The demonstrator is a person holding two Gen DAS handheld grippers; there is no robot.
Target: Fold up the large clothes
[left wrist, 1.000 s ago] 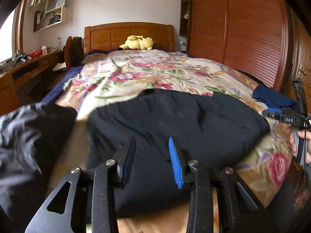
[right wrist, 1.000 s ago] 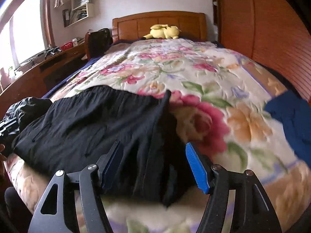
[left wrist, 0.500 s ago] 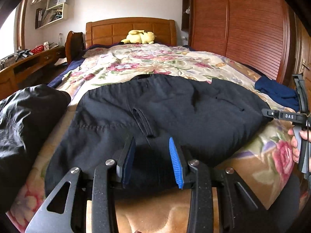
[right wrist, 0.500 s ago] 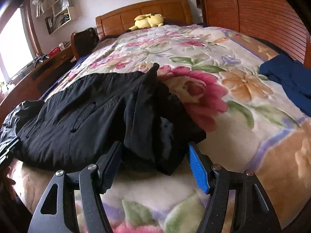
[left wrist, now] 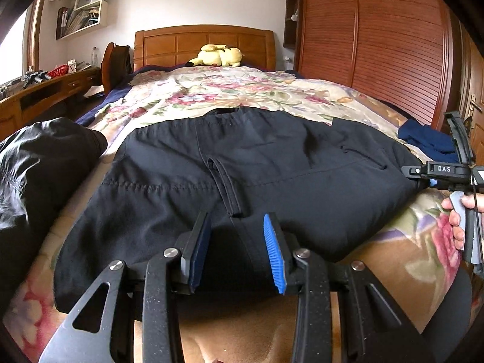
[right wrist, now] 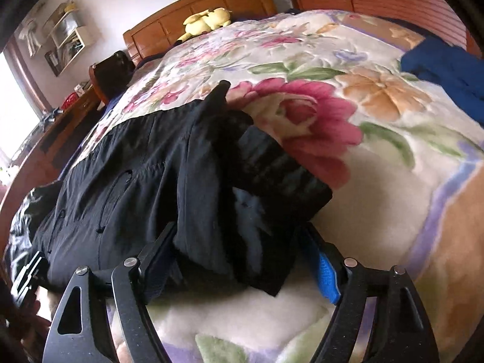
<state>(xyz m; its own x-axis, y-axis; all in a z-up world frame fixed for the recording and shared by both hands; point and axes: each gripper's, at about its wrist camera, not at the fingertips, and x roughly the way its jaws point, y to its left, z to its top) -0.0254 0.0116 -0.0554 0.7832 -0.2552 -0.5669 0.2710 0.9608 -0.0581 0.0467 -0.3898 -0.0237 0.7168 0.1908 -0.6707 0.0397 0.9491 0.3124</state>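
The left gripper had its jaws partly apart over the near edge of the black trousers, with a dark fold of the cloth running up between the blue pads; whether the pads pressed on that cloth could not be told. The right gripper had its jaws spread wide and they had just been opening, with the bunched end of the black trousers lying between them; the pads stood on either side of the bundle, the left one partly hidden behind the cloth, and did not appear to squeeze it. From the left wrist view the right gripper showed at the far right, its tip at the trousers' right end, with a hand wrapped round its handle. The trousers lay spread flat across the foot of the bed, on a floral blanket patterned with pink and orange blooms, a seam and a pocket opening visible on the upper face. A shiny black jacket was heaped at the left edge of the bed, just beside the trousers. A dark blue garment lay on the blanket towards the right, well apart from the trousers. Further back a yellow plush toy rested against the wooden headboard. A wooden desk ran along the left wall under a wall shelf, and a slatted wooden wardrobe filled the right side.
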